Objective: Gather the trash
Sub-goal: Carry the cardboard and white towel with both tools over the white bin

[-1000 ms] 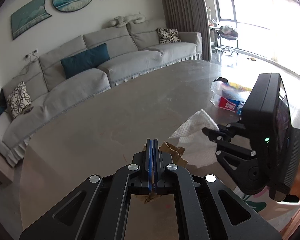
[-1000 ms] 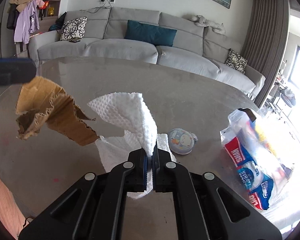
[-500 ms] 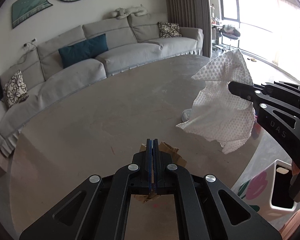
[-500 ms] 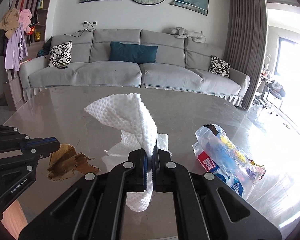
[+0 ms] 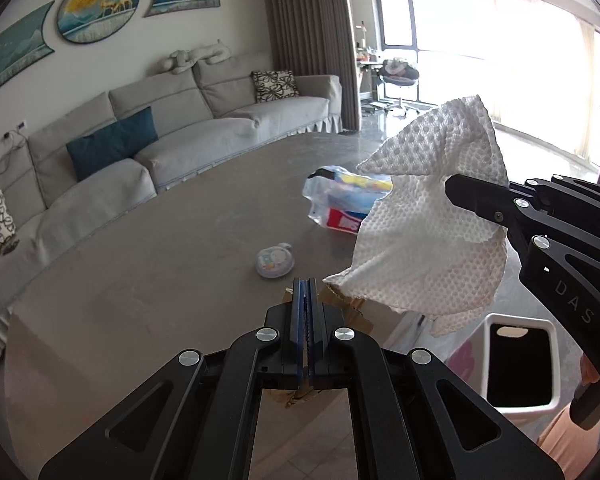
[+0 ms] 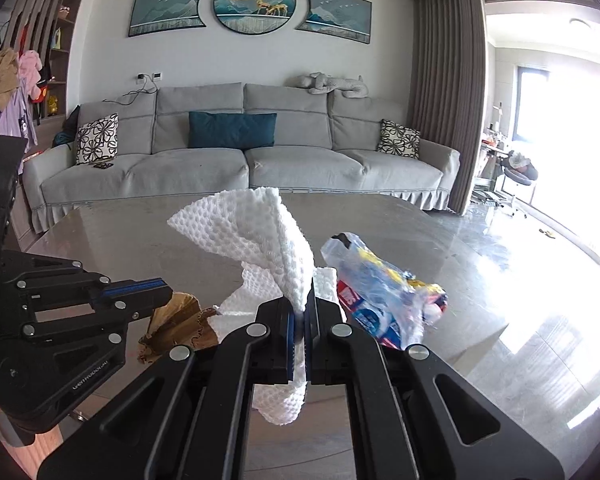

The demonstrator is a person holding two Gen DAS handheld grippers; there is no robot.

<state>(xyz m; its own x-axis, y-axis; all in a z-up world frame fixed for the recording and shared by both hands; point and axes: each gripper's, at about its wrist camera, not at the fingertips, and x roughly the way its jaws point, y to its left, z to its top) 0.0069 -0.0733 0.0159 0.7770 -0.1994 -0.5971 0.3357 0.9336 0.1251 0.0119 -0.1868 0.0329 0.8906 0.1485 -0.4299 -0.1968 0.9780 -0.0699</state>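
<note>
Between the closed fingers of the right gripper (image 6: pixel 300 312), a white paper towel (image 6: pixel 268 240) hung pinched, left gripper (image 5: pixel 305 292) clamped on torn cardboard (image 6: pixel 176 328), only its view showed the white bin (image 5: pixel 518 368) and round lid (image 5: pixel 274 263), snack bag (image 6: pixel 384 300) lay on the table (image 5: pixel 140 280).

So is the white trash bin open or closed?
Open: the white trash bin shows a dark uncovered opening at its top, with no lid visible.

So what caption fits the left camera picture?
Right claw carries a paper towel above the bin; left claw grips cardboard.
</note>
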